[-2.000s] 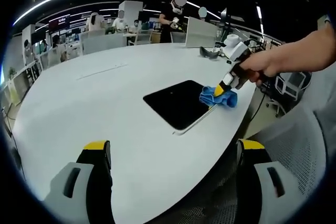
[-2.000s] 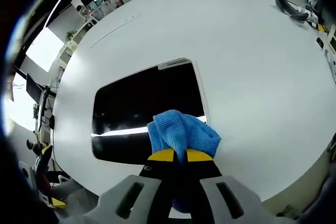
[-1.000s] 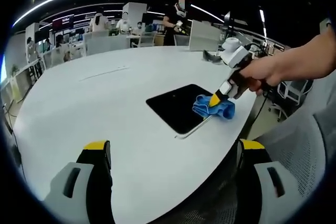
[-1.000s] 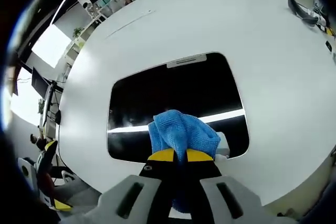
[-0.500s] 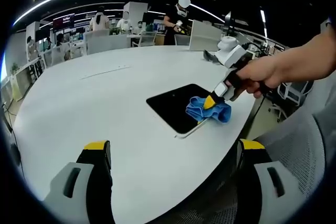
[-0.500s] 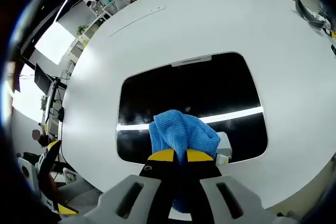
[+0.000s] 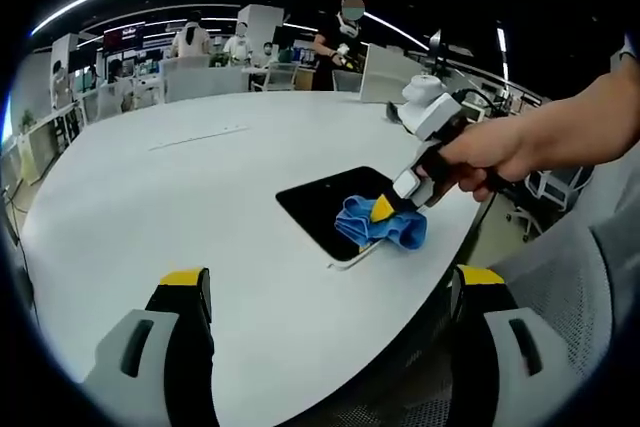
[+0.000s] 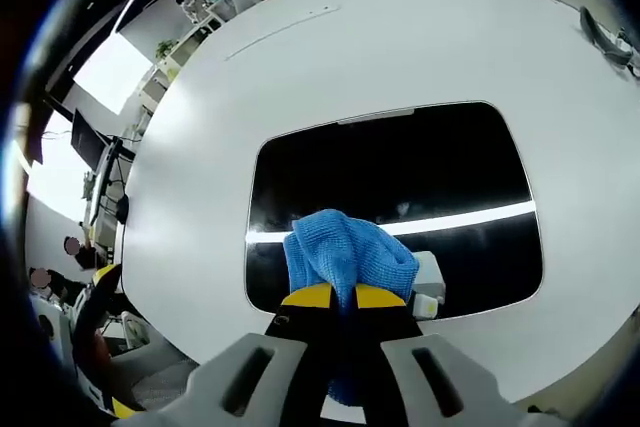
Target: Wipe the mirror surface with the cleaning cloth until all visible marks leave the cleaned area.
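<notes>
A dark rectangular mirror (image 7: 325,207) (image 8: 400,182) lies flat on the round white table (image 7: 180,197). My right gripper (image 8: 334,297) is shut on a bunched blue cleaning cloth (image 8: 345,252), pressing it on the mirror's near part. In the left gripper view a hand holds that right gripper (image 7: 385,209) with the cloth (image 7: 380,225) at the mirror's near right corner. My left gripper (image 7: 325,292) hangs open over the table's near edge, well short of the mirror, nothing between its jaws. A bright light streak reflects across the mirror.
A dark object (image 8: 610,52) lies on the table at the far right. Desks, chairs and several people (image 7: 240,45) fill the office behind the table. A grey mesh chair (image 7: 580,307) sits at the right, close to the table edge.
The right gripper has dragged the cloth along the mirror's near edge, from the far corner toward the near corner. The left gripper has stayed put.
</notes>
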### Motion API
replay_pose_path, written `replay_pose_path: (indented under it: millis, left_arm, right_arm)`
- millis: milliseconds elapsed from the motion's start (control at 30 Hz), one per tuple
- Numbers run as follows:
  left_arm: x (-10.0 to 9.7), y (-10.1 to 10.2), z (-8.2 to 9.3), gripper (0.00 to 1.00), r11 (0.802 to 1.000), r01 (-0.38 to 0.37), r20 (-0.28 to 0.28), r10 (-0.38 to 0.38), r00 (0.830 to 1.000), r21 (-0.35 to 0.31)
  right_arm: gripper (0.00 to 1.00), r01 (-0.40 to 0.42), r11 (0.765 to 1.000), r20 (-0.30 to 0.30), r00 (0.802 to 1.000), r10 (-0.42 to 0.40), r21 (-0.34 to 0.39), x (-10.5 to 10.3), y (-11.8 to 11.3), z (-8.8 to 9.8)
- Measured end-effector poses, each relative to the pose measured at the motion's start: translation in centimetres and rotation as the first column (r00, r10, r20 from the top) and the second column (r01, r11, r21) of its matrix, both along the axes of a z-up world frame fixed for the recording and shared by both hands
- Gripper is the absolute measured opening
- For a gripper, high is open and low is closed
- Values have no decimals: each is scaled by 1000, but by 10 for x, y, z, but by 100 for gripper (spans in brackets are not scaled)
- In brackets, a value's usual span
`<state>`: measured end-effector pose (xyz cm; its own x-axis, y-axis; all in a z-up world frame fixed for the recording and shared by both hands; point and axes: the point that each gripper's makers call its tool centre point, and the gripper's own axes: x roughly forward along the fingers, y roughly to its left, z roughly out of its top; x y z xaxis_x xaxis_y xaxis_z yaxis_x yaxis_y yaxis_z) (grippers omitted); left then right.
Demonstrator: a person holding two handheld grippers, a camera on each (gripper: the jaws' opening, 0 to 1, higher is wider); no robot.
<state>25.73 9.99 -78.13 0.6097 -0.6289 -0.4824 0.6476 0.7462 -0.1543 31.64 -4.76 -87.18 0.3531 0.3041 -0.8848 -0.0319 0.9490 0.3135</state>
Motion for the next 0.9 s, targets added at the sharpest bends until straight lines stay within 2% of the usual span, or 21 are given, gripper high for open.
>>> replay_pose_path:
  millis: [267, 900]
  left_arm:
    - [0, 1, -2, 99, 1000, -3, -2, 3, 1000, 11]
    - [1, 1, -2, 99, 1000, -2, 0, 2, 1000, 16]
  right_arm:
    - [0, -16, 1000, -2, 1000, 16, 17, -1, 13, 1]
    - [1, -69, 998, 18, 997, 69, -4, 5, 40, 1]
